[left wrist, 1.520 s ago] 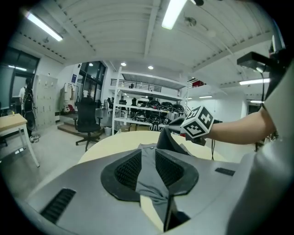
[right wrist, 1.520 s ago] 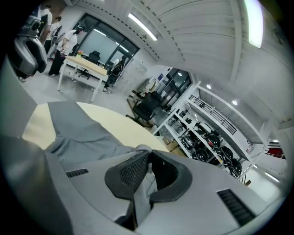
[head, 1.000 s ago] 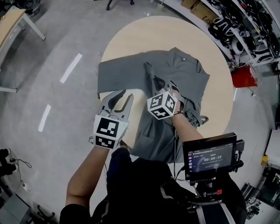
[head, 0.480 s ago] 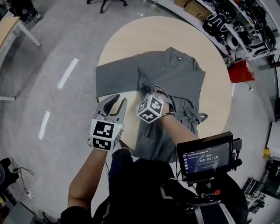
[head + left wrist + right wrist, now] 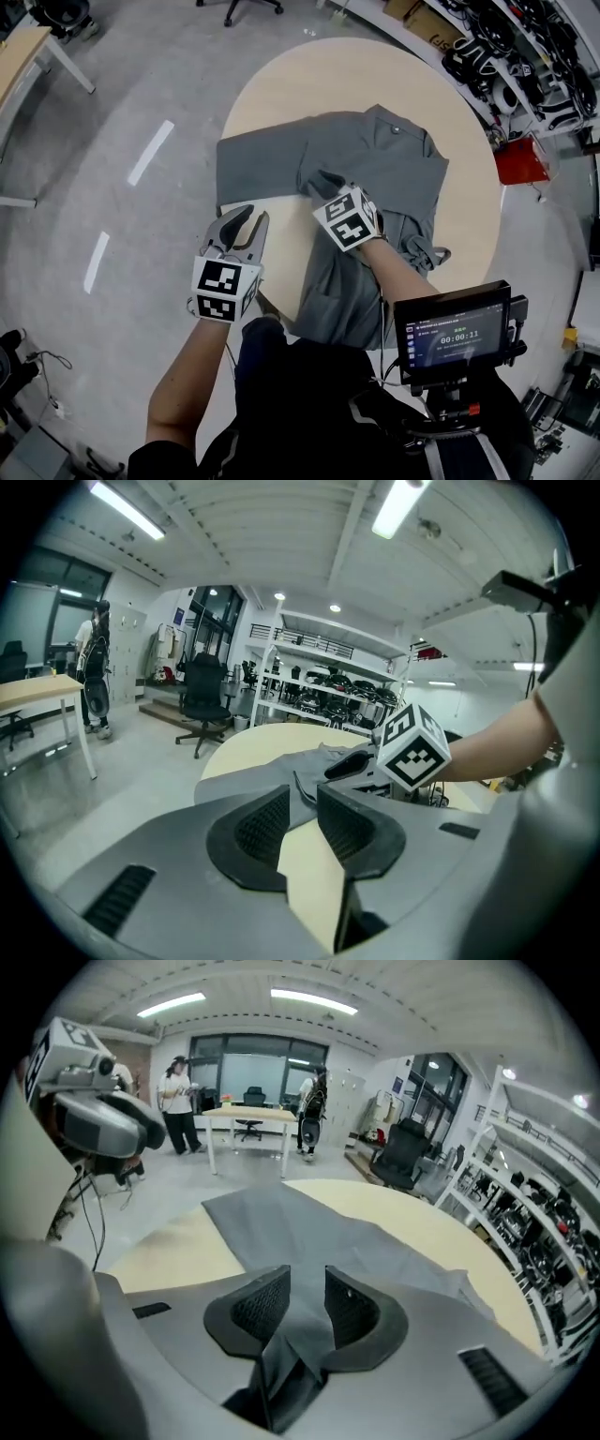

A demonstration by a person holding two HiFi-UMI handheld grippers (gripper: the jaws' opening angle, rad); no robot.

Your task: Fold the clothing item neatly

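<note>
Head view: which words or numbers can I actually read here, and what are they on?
"00:00:11": timer on the small monitor near the person's chest.
Other lines on that monitor: too small to read.
Print on the cardboard box at the top edge: too blurred to read.
Marker cubes: black-and-white patterns only, no words.

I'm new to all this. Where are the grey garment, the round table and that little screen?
grey garment [image 5: 398,169]: head view, on the flat cloth just below its collar.
round table [image 5: 300,84]: head view, on the bare wooden top beyond the garment.
screen [image 5: 457,330]: head view, on the middle of its dark display.
</note>
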